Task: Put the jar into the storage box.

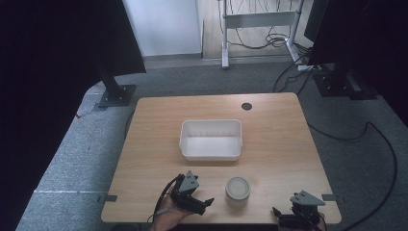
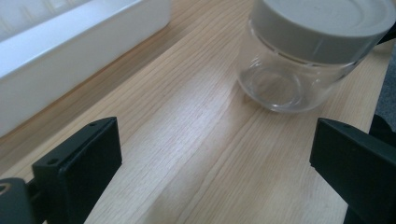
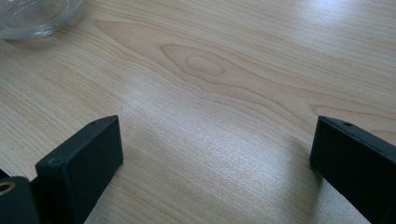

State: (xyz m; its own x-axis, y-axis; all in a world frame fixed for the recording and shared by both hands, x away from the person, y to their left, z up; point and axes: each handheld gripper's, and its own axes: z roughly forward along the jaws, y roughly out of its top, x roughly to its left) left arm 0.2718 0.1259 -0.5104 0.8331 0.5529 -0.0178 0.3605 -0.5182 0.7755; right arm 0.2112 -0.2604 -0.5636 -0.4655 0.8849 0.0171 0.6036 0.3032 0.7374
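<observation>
High view: wooden table (image 1: 269,139) on grey carpet (image 1: 72,144); both tongs gape, holding nothing.

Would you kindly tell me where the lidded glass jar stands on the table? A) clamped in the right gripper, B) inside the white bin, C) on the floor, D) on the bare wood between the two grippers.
D: the jar stands on the wood nearer the person than the bin, between the open left gripper and right gripper.
</observation>
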